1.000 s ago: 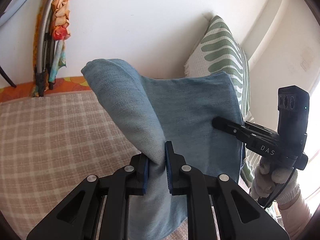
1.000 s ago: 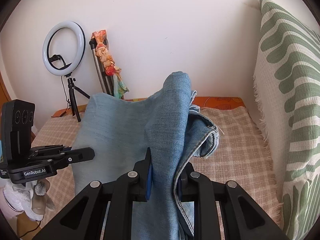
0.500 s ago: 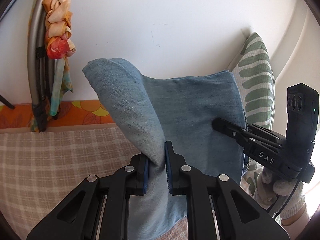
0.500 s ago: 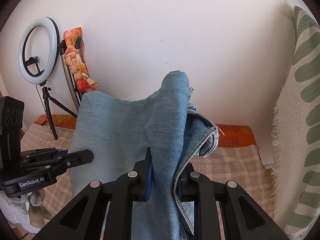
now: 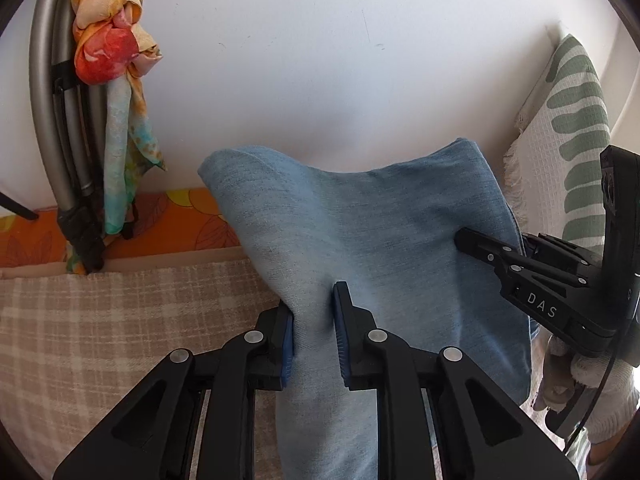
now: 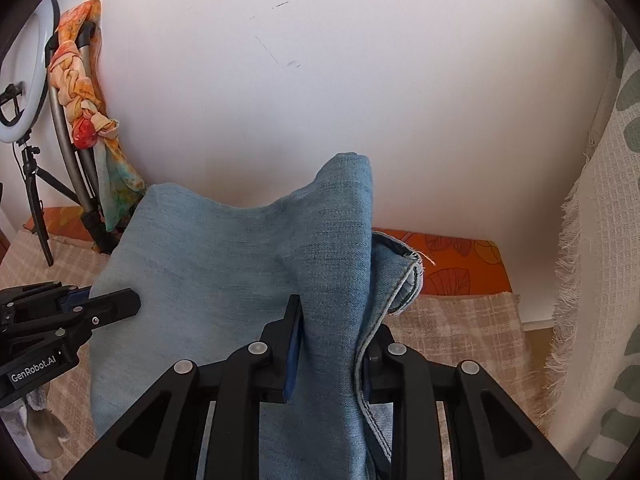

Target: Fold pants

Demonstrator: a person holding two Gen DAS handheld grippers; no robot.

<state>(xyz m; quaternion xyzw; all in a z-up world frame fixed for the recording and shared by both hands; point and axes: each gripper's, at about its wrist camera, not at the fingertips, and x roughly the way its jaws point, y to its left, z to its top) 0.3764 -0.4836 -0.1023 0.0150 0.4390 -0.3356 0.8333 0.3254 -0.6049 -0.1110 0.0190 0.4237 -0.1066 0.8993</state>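
Left wrist | left gripper (image 5: 314,332), right gripper (image 6: 330,344) each pinching pants (image 5: 380,240) | fabric spans sideways between them

Both wrist views face the wall — sharing pants (image 5: 380,240) close-up.

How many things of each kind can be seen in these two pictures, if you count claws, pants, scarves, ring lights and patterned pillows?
Claws: 2, the left claw and the right claw, both shut on the pants
Pants: 1, the blue denim pants
Scarves: 1, the orange knotted scarf
Ring lights: 1, the ring light
Patterned pillows: 1, the green-patterned pillow
Total: 6
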